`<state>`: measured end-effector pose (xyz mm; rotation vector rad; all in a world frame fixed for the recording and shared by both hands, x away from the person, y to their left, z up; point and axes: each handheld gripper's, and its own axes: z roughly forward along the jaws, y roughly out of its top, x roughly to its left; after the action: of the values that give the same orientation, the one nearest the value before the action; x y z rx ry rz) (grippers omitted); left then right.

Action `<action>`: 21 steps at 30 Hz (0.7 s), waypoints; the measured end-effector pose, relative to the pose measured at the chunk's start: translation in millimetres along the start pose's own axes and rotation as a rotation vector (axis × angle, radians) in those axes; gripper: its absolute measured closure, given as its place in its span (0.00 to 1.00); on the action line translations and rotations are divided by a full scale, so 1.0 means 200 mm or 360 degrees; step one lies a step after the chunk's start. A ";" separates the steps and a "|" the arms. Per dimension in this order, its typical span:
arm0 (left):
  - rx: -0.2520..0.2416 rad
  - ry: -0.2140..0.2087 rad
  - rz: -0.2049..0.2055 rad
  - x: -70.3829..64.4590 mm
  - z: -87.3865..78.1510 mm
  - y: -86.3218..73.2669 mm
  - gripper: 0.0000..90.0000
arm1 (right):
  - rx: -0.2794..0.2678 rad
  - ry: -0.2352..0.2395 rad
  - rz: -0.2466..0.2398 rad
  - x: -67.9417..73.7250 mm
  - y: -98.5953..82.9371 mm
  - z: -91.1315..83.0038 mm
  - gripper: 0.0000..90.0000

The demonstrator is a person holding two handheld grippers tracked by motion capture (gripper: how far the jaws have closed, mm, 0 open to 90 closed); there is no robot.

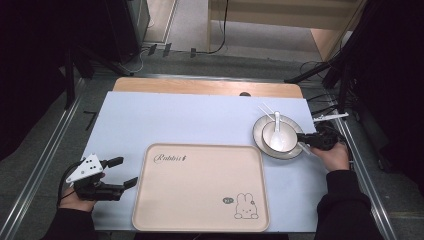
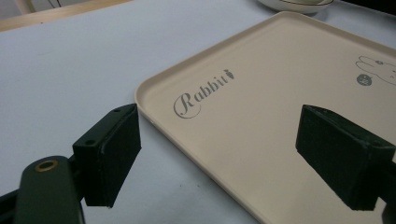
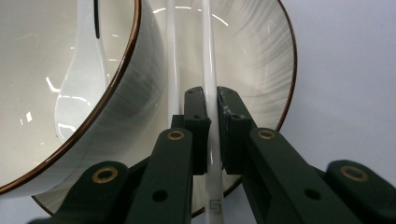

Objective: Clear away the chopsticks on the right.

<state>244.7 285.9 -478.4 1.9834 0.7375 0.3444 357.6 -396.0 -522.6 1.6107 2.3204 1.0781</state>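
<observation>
A white bowl (image 1: 278, 136) stands on a grey plate (image 1: 260, 135) at the table's right, with a white spoon (image 1: 277, 125) inside it. Two white chopsticks (image 1: 265, 111) lie across the plate beside the bowl. My right gripper (image 1: 301, 138) reaches over the plate's right rim. In the right gripper view it (image 3: 211, 112) is shut on one chopstick (image 3: 208, 56), while the other chopstick (image 3: 171, 70) lies loose just left of it, against the bowl (image 3: 126, 88). My left gripper (image 1: 126, 171) is open at the left edge of the beige rabbit tray (image 1: 200, 190), with nothing between its fingers.
The tray (image 2: 261, 107) lies empty at the front centre of the pale blue mat (image 1: 175, 120). A wooden strip of table (image 1: 200, 86) runs along the far edge. Metal rails flank the table, and cables lie on the floor beyond.
</observation>
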 end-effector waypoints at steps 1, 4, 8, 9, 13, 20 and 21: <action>-0.0001 0.0000 0.0001 0.00 0.00 0.00 0.16 | 0.0001 0.0001 0.0005 0.00 0.00 0.00 0.94; -0.0002 0.0002 -0.0001 0.00 0.00 0.00 0.16 | -0.0018 0.0000 0.0016 0.00 0.01 -0.04 0.94; -0.0001 0.0004 -0.0001 0.00 0.00 0.00 0.16 | -0.0096 -0.0004 0.0079 0.00 0.03 -0.10 0.94; -0.0002 0.0005 -0.0002 0.00 0.00 0.00 0.16 | -0.0088 -0.0013 0.0111 0.01 0.04 -0.12 0.94; -0.0002 0.0006 -0.0002 0.00 0.00 0.00 0.16 | -0.0098 -0.0076 0.0200 0.02 0.07 -0.19 0.94; -0.0011 0.0013 -0.0005 0.00 -0.01 0.00 0.16 | -0.0168 -0.0131 0.0256 0.08 0.10 -0.29 0.94; -0.0009 0.0014 -0.0005 0.00 -0.01 0.00 0.16 | -0.0173 -0.0137 0.0239 0.10 0.10 -0.31 0.94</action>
<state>243.8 286.1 -477.3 1.9761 0.7440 0.3532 336.2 -405.1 -458.6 1.7760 2.0782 1.1192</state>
